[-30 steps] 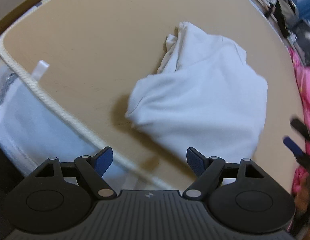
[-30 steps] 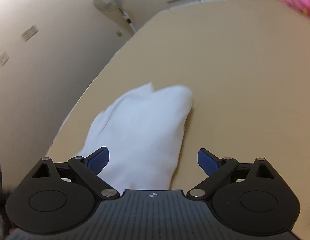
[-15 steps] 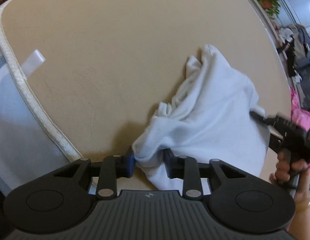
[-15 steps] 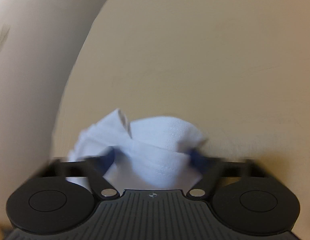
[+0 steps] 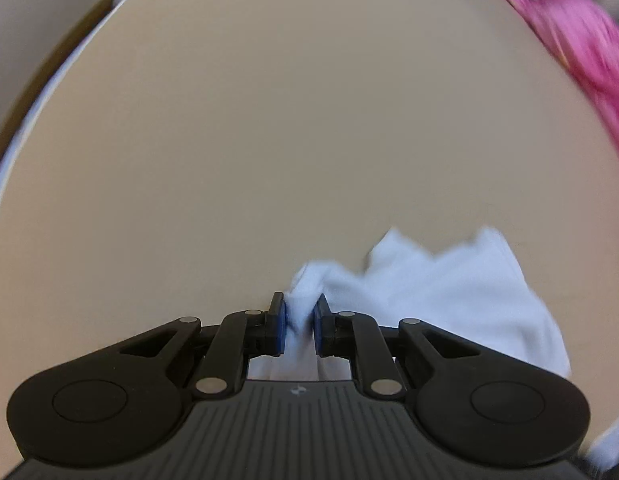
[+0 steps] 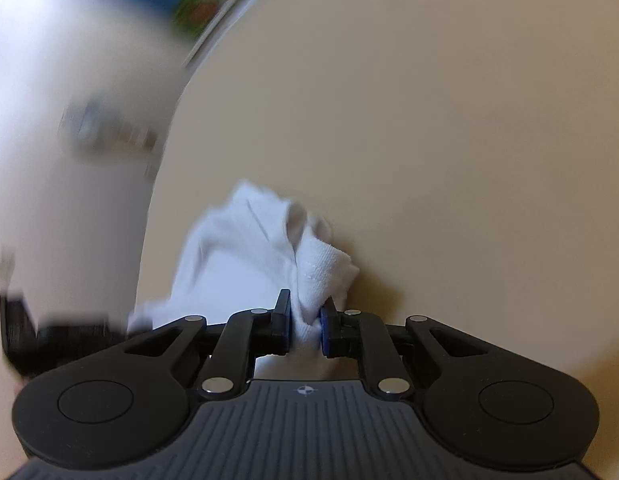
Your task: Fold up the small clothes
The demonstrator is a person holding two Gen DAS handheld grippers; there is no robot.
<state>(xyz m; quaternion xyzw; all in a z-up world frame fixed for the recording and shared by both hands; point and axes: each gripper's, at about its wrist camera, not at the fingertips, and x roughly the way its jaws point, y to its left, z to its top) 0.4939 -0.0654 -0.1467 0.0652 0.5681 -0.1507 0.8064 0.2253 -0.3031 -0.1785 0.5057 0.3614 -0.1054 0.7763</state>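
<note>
A home room: a tan counter (image 5: 269,120) with pink clothing (image 5: 581,40) heaped at its edge, blurred houseplant (image 6: 197,12) behind.

Beige tabletop (image 5: 269,140), crumpled white garment (image 5: 449,292) and pink cloth (image 5: 581,48) on it.

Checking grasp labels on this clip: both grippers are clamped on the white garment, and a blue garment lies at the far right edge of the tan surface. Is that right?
Not quite. The garment at the far right edge is pink, not blue, as the left wrist view shows. The rest holds: the left gripper and right gripper each pinch a bunch of the white garment, jaws closing on it, over the tan surface.
</note>
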